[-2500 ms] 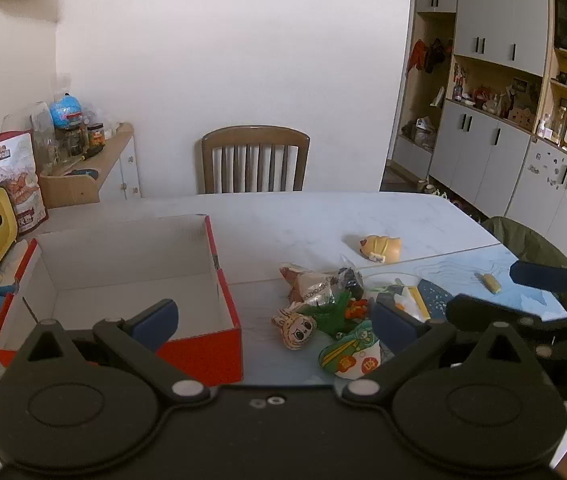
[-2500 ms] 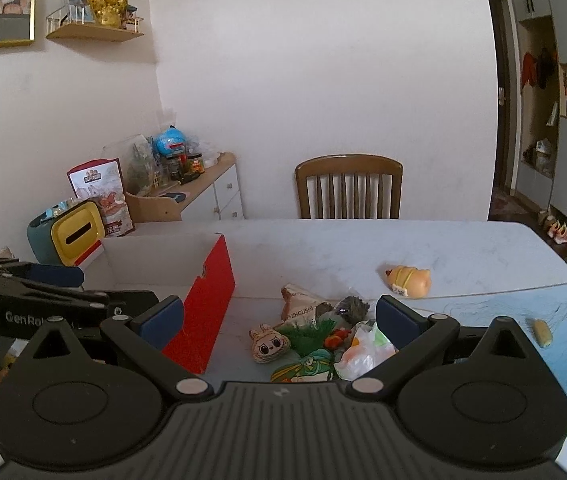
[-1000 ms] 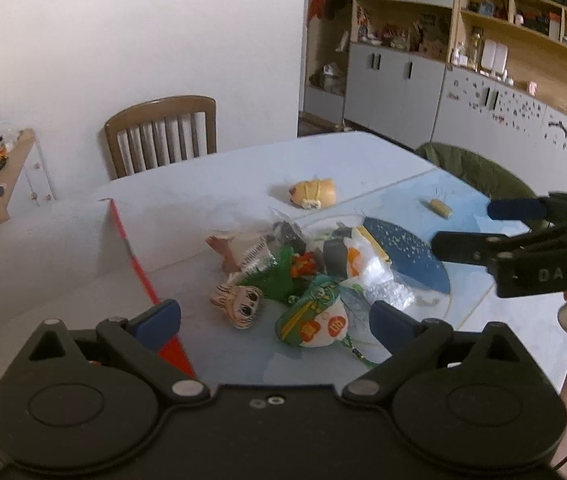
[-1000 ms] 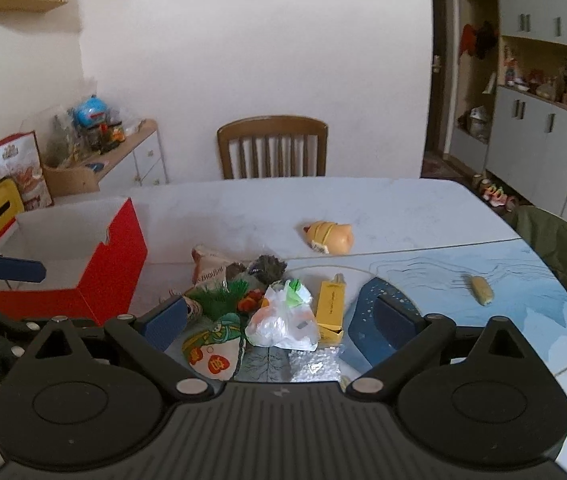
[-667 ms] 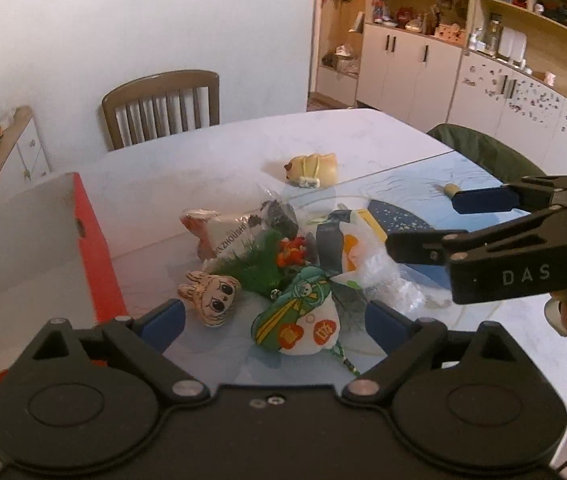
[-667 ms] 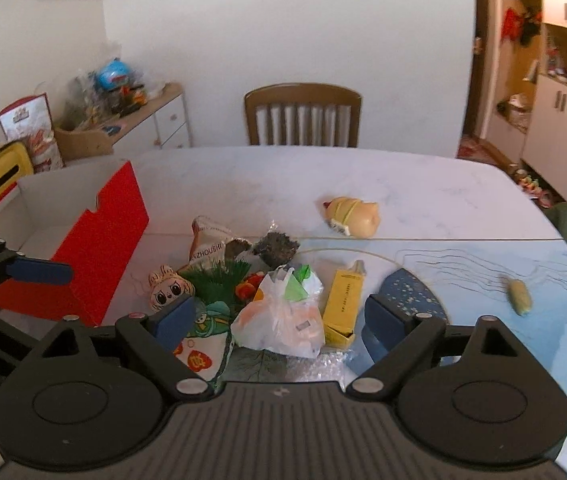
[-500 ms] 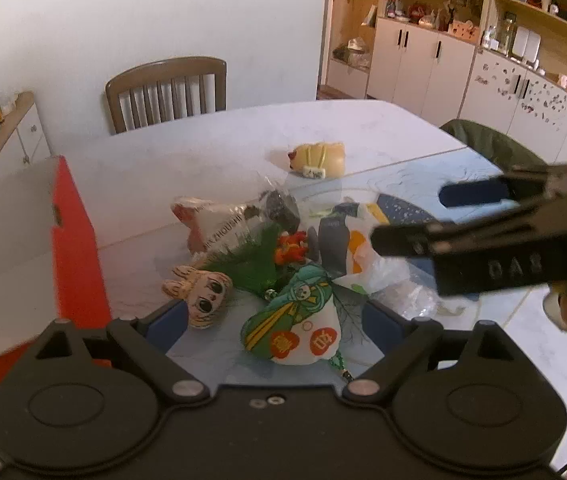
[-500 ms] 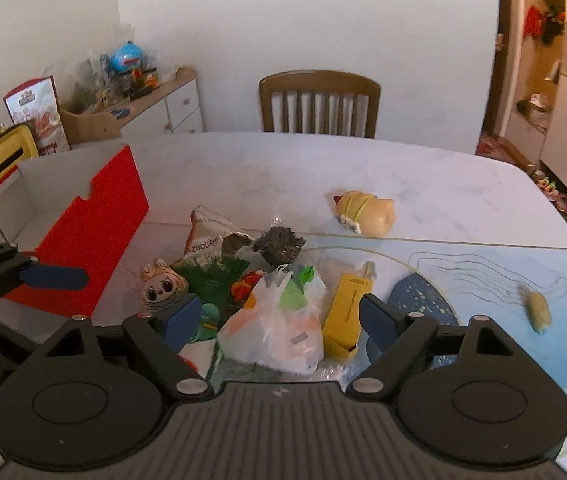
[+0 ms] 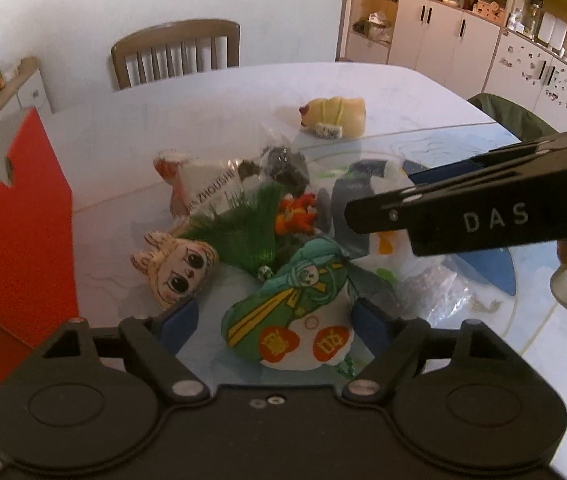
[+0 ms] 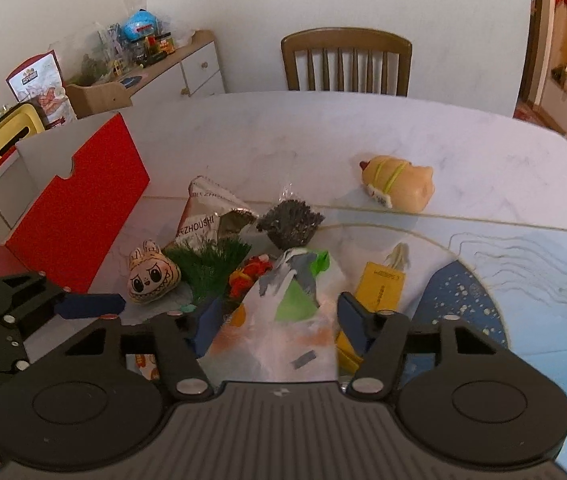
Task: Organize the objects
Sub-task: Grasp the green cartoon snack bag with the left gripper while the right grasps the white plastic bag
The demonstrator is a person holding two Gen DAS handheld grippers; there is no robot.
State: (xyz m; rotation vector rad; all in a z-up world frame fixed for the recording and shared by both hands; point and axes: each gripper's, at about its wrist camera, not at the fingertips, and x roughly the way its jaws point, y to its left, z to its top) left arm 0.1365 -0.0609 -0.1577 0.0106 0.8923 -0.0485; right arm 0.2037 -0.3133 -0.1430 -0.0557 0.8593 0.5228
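Left tool (image 9: 273, 318) hangs low over the heap with its jaws wide, the green-and-white stuffed charm (image 9: 291, 312) lying between the two blue pads. Right tool (image 10: 273, 326) is equally wide and straddles the white plastic bag (image 10: 283, 320), which sits in the middle of the pile on the surface (image 10: 323, 132).

The charm looks soft and light, a padded cloth thing that should squash under the pads without slipping much; its plump white lower half seems the best place to pinch, clear of the green tassel (image 9: 243, 232) and the small bell at its top, which could drag neighbours along. The bag is thin, crinkly film, likely slick and shapeless, so a grip on a bunched fold near its knot would probably hold better than on a flat side. A yellow carton (image 10: 379, 284) lies just beside it and a rabbit-eared doll head (image 10: 151, 276) is near the red box (image 10: 79, 200), standing open at the left.
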